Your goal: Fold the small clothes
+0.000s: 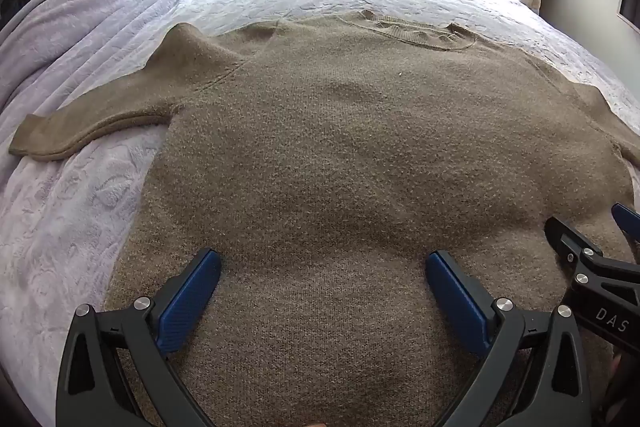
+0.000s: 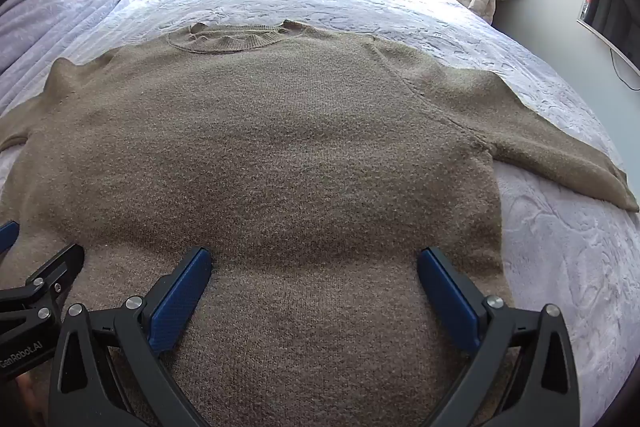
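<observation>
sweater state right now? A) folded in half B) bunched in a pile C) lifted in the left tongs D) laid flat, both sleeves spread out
D: the sweater lies flat on the bed, one sleeve out to the left and the other sleeve out to the right; both tongs, left and right, are open above the hem.
</observation>
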A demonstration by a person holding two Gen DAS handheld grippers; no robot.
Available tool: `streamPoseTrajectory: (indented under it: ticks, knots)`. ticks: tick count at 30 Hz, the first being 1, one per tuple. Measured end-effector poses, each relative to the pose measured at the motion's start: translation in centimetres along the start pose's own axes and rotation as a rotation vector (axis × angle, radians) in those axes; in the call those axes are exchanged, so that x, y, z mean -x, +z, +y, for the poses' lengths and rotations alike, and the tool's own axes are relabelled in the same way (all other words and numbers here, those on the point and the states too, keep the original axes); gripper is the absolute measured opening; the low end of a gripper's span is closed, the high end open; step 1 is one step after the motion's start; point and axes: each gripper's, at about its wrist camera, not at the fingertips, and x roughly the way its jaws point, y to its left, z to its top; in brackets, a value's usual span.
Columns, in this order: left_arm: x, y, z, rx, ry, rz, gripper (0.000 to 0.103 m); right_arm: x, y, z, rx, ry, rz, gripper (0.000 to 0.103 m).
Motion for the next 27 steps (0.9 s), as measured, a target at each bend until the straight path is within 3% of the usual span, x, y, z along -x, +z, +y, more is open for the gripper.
streamPoseTrajectory:
  ticks: [27]
  knots:
    - [0.01,0.01,-0.04,-0.007,0.011,0.000,0.103,-0.17,0.05,-0.06,-0.002,0.003,0.007,0.103]
